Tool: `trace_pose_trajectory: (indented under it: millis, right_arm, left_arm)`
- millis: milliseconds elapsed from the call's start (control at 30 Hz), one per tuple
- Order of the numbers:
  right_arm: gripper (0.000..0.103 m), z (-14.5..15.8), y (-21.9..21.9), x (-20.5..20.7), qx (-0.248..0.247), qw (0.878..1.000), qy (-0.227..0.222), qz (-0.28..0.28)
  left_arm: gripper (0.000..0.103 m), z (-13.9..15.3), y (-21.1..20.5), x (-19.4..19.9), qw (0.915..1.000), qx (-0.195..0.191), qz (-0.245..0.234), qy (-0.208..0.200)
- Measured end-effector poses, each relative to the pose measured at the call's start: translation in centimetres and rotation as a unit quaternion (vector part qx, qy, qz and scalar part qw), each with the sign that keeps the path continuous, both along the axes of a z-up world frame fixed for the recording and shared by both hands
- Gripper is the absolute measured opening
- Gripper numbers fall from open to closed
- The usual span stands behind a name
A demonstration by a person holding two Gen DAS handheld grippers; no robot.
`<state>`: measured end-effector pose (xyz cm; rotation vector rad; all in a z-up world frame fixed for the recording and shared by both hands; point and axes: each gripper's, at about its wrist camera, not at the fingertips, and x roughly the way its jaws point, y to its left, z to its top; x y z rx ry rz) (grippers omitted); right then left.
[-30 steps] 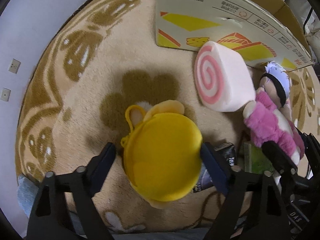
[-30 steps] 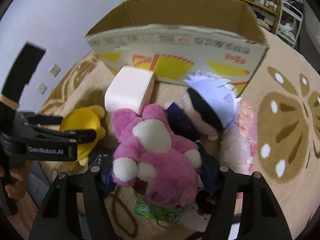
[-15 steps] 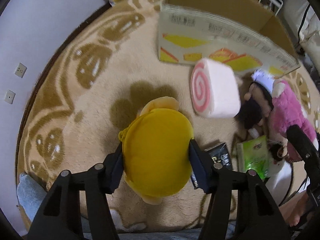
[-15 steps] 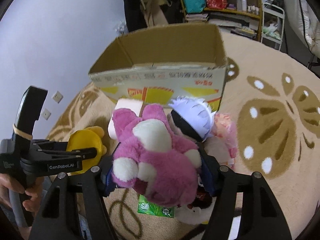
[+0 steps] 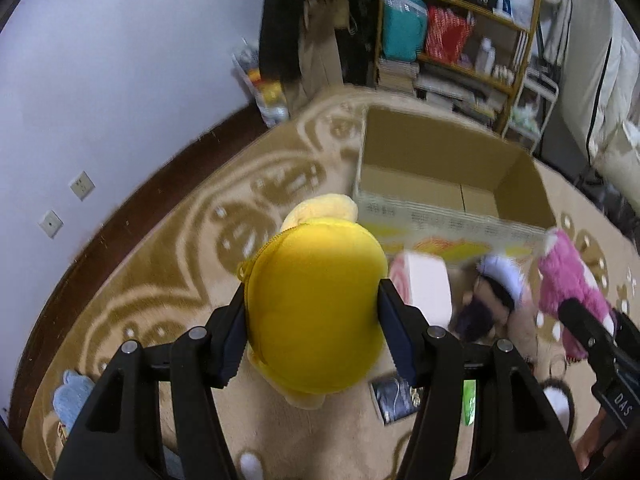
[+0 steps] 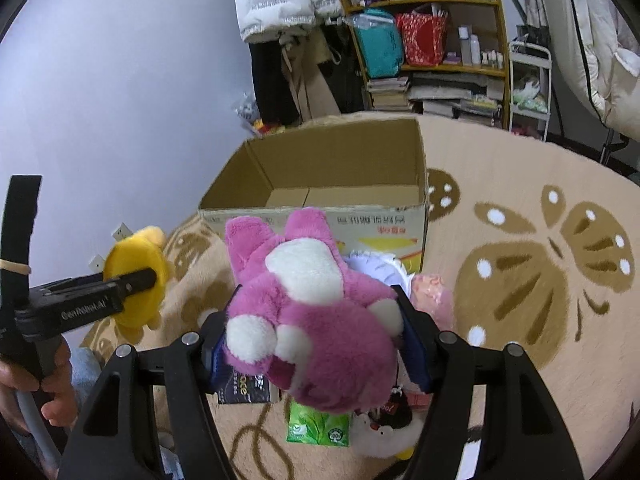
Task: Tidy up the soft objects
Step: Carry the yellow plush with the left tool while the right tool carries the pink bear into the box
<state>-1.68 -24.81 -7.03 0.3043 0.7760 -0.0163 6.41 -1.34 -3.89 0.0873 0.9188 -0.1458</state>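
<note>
Lilac wall (image 6: 120, 80), patterned beige rug (image 6: 520, 208), cluttered shelf (image 6: 440, 40).

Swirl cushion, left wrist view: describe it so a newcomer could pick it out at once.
Start at the open cardboard box on the patterned rug. Against the rug just in front of its printed front wall lies the swirl cushion, right of the yellow plush held in the left gripper. It is a pale pink block with a pink-and-white spiral on its end; its neighbours are dolls and animals.
</note>
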Motion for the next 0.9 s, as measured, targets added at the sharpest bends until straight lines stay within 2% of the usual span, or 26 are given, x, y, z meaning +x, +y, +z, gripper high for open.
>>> trace_pose_trajectory:
  millis: [167, 500, 900]
  right_arm:
    - [0.071, 1.2, -0.4, -0.4, -0.007, 1.000, -0.028, -0.005]
    - [0.071, 2.3, -1.1, 0.3, -0.020, 0.998, -0.056, -0.012]
    - [0.072, 3.4, -3.1, 3.3, -0.019, 0.996, -0.080, -0.026]
  left_arm:
    - [0.059, 1.6, -0.3, 0.3, 0.9992, 0.004, 0.001, -0.039]
    - [0.059, 4.3, -2.2, 1.1, 0.9942, 0.026, -0.030, -0.100]
    - [0.059, 5.1, -4.8, 4.1, 0.9891, 0.036, -0.043, -0.136]
